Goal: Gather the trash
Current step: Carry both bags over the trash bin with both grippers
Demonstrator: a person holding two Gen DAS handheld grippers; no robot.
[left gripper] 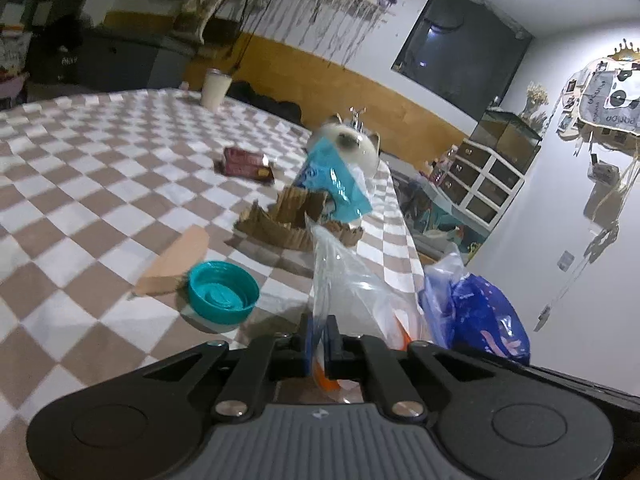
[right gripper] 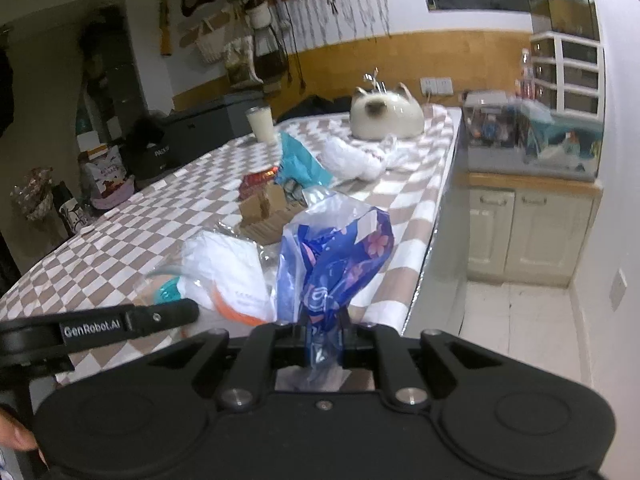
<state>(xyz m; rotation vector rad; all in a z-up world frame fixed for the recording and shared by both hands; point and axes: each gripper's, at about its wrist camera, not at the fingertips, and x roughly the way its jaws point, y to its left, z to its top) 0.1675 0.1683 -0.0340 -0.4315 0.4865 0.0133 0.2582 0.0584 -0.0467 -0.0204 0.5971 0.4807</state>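
Counting two grippers: left gripper [left gripper: 317,344] clenching a clear plastic bag [left gripper: 348,292] with orange trim, right gripper [right gripper: 324,340] pinching a blue flowered wrapper [right gripper: 336,256]. Lying on the checkered tablecloth [left gripper: 80,168]: one teal cap [left gripper: 223,297], torn cardboard [left gripper: 288,220], one cat figurine [right gripper: 386,116]

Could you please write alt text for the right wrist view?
The right gripper is shut on a blue floral bag above a checkered table. Beyond lie cardboard, a teal wrapper and a cat figurine.
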